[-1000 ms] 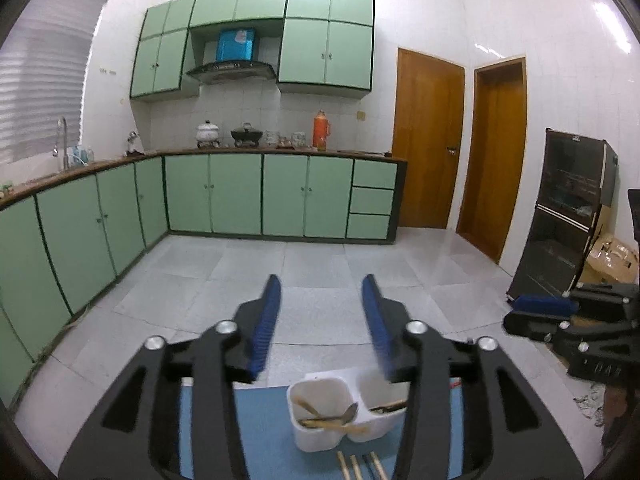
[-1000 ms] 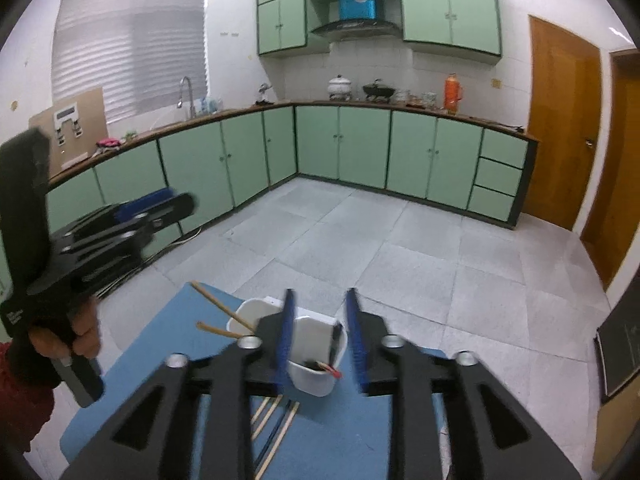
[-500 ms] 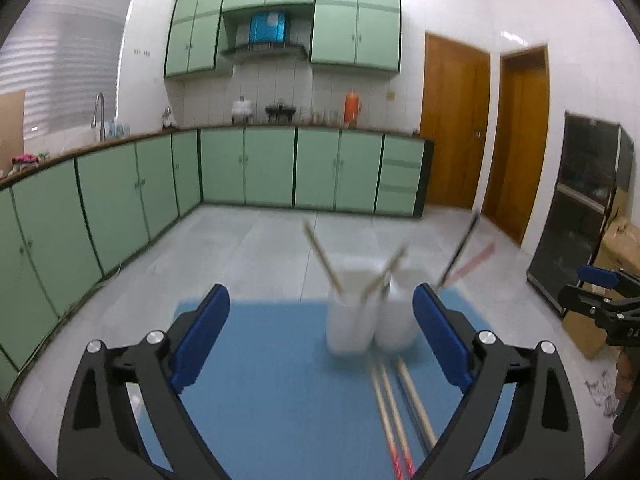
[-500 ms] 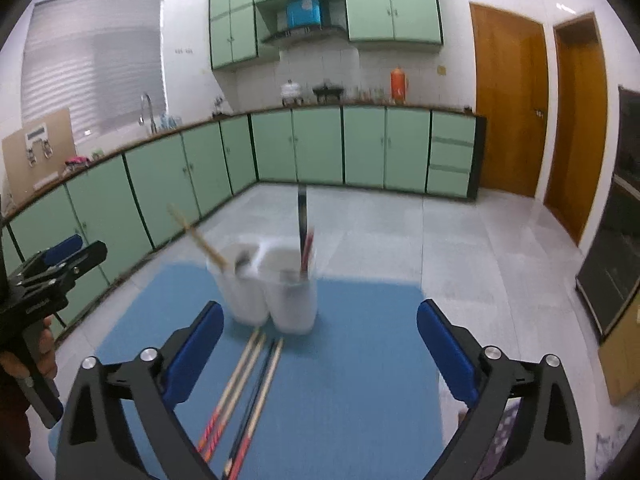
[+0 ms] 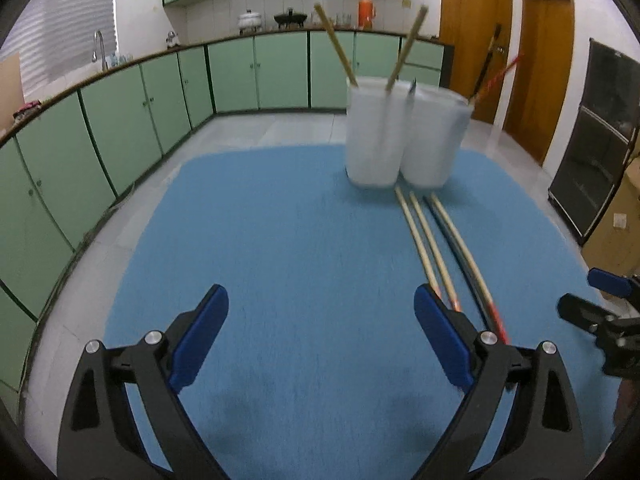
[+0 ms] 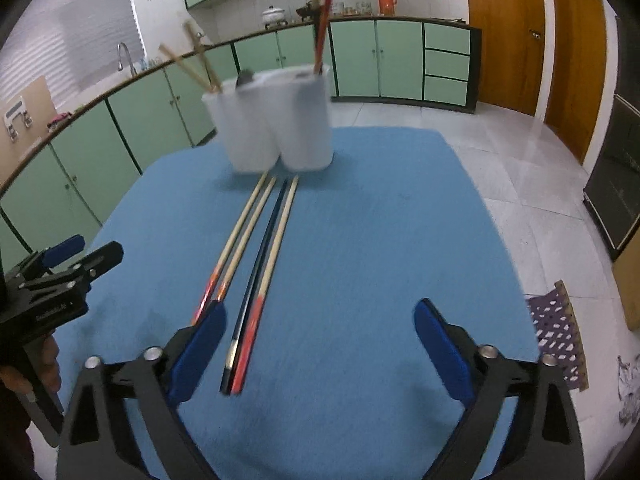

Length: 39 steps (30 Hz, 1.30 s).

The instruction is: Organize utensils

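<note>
A white two-compartment utensil holder (image 5: 402, 136) stands at the far side of a blue mat (image 5: 280, 260); it also shows in the right wrist view (image 6: 276, 124). Wooden chopsticks, a spoon and dark and red sticks stand in it. Several chopsticks (image 5: 440, 248) lie side by side on the mat in front of it, also seen in the right wrist view (image 6: 256, 260). My left gripper (image 5: 320, 340) is open and empty, low over the mat's near left. My right gripper (image 6: 318, 344) is open and empty, just right of the chopsticks' near ends.
The blue mat (image 6: 380, 240) covers a small table with tiled floor around it. Green kitchen cabinets (image 5: 100, 128) run along the left and back. A dark cabinet (image 5: 600, 152) stands at the right. Each gripper shows at the edge of the other's view.
Both grippers have opened wide and dropped from above the holder down and back to low over the mat's near side. The holder now stands farther ahead.
</note>
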Tool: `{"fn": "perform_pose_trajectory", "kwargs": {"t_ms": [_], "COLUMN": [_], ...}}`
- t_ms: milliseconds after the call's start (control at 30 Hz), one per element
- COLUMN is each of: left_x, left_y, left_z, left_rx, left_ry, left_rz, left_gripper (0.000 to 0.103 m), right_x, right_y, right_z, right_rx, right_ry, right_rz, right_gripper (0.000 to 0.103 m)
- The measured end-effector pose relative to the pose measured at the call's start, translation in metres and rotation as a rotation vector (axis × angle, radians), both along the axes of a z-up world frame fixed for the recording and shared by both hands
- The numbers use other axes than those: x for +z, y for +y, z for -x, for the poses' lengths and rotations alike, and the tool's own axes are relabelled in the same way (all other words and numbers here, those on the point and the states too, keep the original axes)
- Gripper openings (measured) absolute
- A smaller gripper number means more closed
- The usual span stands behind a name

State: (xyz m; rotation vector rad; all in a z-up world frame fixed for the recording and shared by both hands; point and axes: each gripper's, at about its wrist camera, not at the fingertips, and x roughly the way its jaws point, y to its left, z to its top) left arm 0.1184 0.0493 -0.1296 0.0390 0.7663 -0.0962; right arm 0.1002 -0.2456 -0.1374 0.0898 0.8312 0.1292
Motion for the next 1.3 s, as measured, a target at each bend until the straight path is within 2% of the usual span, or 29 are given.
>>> {"fn": "perform_pose_trajectory", "kwargs": {"t_ms": [200, 467, 700, 1133, 1200, 1300], "left_x": [-0.016, -0.031, -0.032, -0.031, -0.031, -0.030], "left_y": [-0.008, -0.012, -0.008, -0.015, -0.015, -0.017], "left_z": [0.010, 0.013, 0.014, 0.016, 0.016, 0.016], "left_rx": [-0.017, -0.009, -0.001, -0.022, -0.023, -0.023], "left_ry": [0.027, 0.050, 0.050, 0.049, 0.052, 0.051], "left_rz": [-0.018, -0.048, -0.050, -0.037, -0.035, -0.033], "left_gripper": [0.091, 0.091, 0.091, 0.091, 0.091, 0.091], "right_x": [-0.013, -0.024, -0.030, -0.033, -0.032, -0.033], "right_y": [0.018, 0.034, 0.046, 0.055, 0.052, 0.045], "right_z": [0.003, -0.001, -0.006, -0.014, -0.017, -0.016], "right_rx": [0.021, 0.050, 0.064, 0.071, 0.059, 0.050], "right_ry": [0.030, 0.059, 0.080, 0.088, 0.090, 0.091], "right_rz": [-0.010, -0.016, 0.021, 0.055, 0.053, 0.041], "right_gripper": [0.058, 0.036, 0.028, 0.025, 0.012, 0.006]}}
